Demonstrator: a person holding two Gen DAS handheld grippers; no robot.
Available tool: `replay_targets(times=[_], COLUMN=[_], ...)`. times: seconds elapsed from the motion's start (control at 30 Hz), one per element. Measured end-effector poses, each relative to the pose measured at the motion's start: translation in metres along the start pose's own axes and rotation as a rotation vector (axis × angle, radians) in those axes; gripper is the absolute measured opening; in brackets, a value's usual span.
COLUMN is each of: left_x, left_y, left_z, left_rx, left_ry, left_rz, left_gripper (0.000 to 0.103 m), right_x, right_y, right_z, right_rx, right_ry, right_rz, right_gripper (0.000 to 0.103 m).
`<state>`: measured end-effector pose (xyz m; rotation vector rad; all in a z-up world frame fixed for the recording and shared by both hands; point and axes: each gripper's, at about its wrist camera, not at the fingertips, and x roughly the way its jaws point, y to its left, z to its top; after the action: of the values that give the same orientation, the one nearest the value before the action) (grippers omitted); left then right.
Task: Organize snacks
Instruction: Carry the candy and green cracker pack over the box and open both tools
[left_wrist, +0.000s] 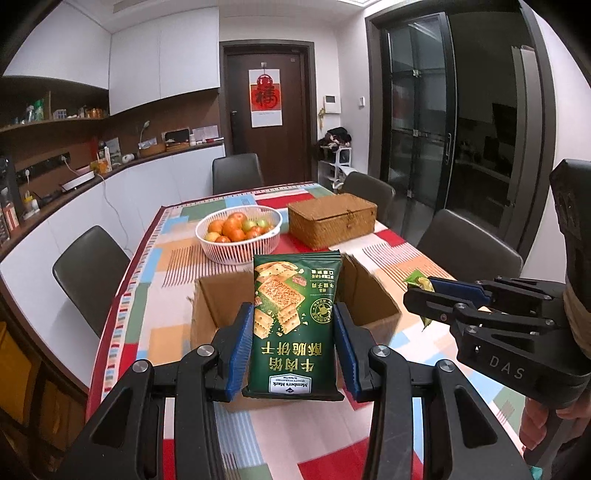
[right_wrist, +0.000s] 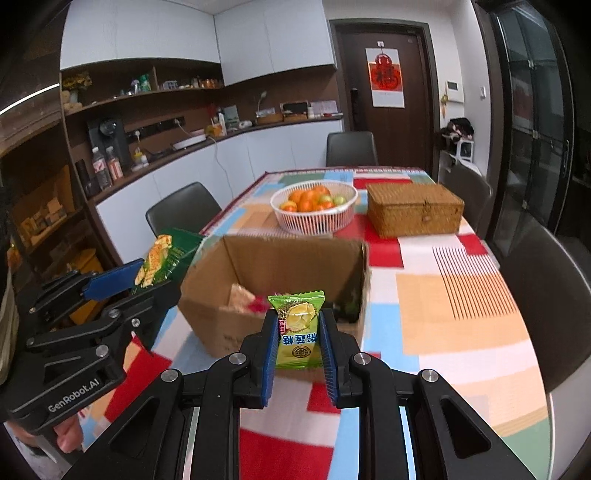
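Note:
My left gripper is shut on a dark green cracker packet, held upright above the near side of an open cardboard box. My right gripper is shut on a small light-green durian candy, also held above the box, where a few snack packets lie inside. In the left wrist view the right gripper shows at the right with the candy in its blue pads. In the right wrist view the left gripper shows at the left with the cracker packet.
A white basket of oranges and green fruit and a closed wicker box stand beyond the cardboard box on the patterned tablecloth. Dark chairs ring the table. A counter with shelves runs along the left wall.

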<state>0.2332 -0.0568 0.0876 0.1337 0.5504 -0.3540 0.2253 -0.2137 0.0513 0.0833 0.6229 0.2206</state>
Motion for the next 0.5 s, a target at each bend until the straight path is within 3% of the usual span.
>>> replay_targets(times=[0.23,0.5], left_x=[0.031,0.081], left_y=[0.023,0.038], left_z=[0.025,0.035], left_rx=[-0.039,-0.07], left_ry=[0.031,0.134], left_rz=[-0.008,-0.008], left_gripper=[0.042,0.042], right_x=[0.018,0.056], right_y=[0.005,0.006], right_z=[0.036,0.056], right_rx=[-0.019,-0.037], right_ry=[-0.018,0.043], right_rz=[-0.006,-0.002], right_gripper=[0.023,0.023])
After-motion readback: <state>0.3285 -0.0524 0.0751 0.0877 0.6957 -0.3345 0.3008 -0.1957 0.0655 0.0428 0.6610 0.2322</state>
